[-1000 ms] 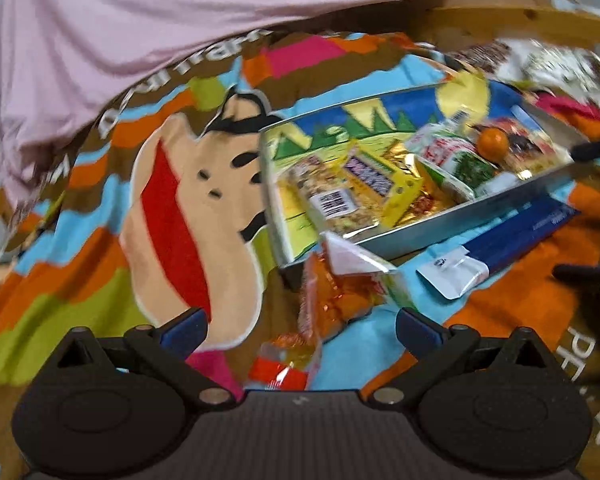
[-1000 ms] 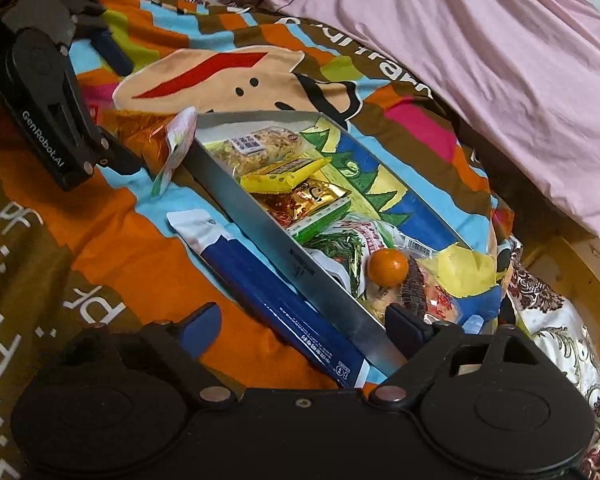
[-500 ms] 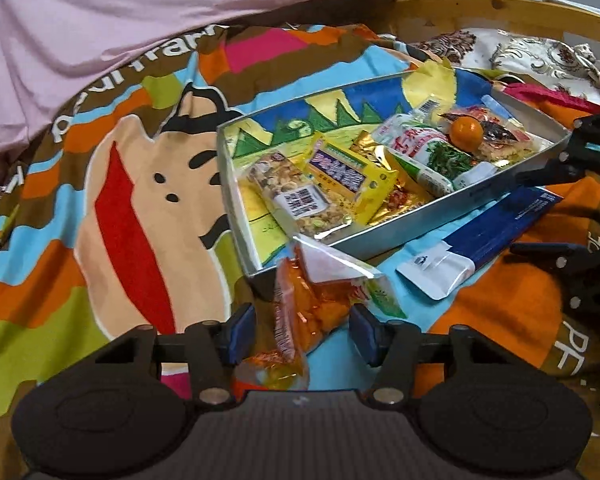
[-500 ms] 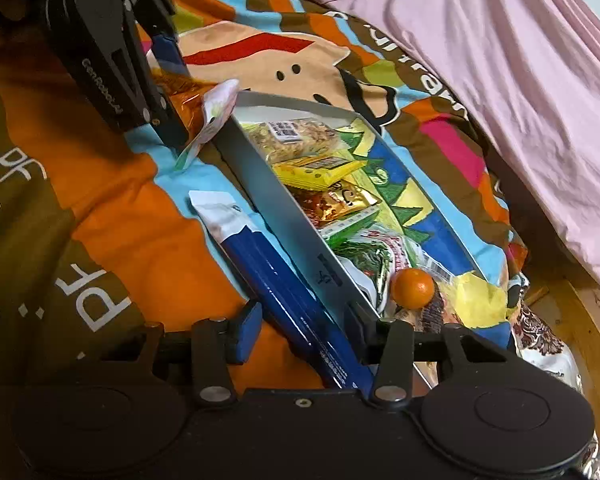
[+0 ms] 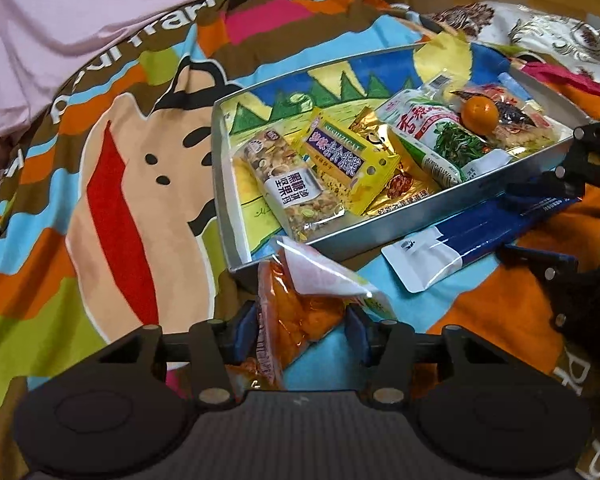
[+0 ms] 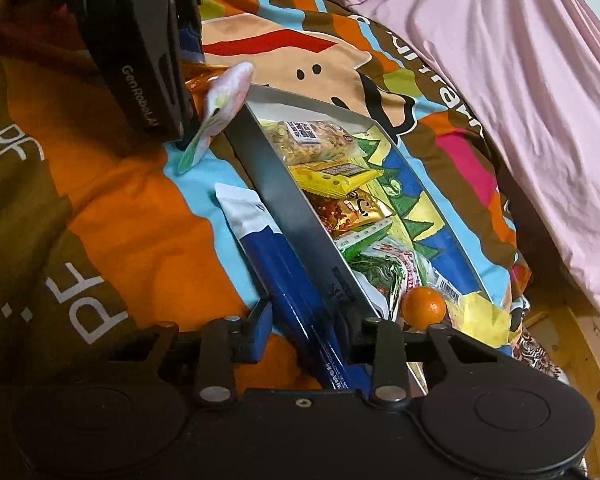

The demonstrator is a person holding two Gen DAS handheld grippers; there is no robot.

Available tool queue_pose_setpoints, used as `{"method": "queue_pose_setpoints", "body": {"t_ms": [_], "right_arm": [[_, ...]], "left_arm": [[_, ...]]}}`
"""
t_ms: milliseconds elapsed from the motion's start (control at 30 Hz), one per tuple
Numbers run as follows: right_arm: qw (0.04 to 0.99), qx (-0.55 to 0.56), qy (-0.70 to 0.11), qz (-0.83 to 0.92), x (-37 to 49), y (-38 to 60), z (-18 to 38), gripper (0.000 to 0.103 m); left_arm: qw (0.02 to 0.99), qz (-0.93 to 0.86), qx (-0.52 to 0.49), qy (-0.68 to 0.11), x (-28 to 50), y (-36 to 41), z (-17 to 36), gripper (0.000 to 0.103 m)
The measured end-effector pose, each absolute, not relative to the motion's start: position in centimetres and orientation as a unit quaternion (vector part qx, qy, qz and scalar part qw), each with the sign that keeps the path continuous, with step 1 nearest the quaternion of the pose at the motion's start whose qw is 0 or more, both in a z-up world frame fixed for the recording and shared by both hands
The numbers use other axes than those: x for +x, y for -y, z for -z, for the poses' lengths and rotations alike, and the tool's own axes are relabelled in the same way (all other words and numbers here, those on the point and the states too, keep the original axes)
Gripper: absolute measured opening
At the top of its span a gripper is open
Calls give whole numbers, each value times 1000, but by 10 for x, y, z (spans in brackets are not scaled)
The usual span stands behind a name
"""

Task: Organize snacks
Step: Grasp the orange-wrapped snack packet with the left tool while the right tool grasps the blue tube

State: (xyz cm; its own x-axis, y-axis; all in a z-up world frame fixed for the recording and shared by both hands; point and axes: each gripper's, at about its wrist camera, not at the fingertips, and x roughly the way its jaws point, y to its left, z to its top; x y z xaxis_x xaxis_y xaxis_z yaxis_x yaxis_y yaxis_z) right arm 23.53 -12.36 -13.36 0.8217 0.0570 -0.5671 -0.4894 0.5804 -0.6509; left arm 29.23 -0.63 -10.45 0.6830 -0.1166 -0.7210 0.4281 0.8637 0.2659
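- the left gripper (image 5: 302,330) had narrowed from a wide spread a second earlier; its jaws were closing with the orange snack bag (image 5: 300,312) between them, the blue pads (image 5: 247,328) right against the crinkled film on both sides.
- whether those pads already pressed the bag or only touched it i could not quite tell, as the shiny wrapper hid the contact line.
- the right gripper (image 6: 306,328) had likewise come in from wide; its jaws were closing around the blue packet (image 6: 288,280), which ran lengthwise between the fingers.
- its right finger (image 6: 350,320) sat tight against the near wall of the tray (image 6: 284,184), so i judged the grip risked catching the metal wall along with the packet.
- the orange bag lay on the bedspread (image 5: 112,184) at the near corner of the tray, leaning on its wall; the blue packet lay along the outside of the tray's long near wall, touching it.
- inside the tray the nut bar (image 5: 292,188), yellow packet (image 5: 348,160), gold packet (image 5: 396,184), green-and-white pack (image 5: 440,136) and a tangerine (image 5: 479,114) lay side by side along the near wall.
- reading of the change: both hands had moved from approach to grasp, and the two loose snacks remained outside the tray, so lifting them in looked like the step left.
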Motion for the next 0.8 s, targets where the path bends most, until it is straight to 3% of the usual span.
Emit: {"method": "queue_pose_setpoints", "body": {"t_ms": [400,533,800], "right_arm": [[862,-389,-278,-167,247,133,130,43],[854,-419,-258,-169,242,126,136,25],[853,-424,-256,-165,237,123,131,17]], "left_arm": [[885,120,215,-395,279,27,97,52],[885,121,215,-395,277,28,97,52],[886,123,211,-394,276,28,97,51]]}}
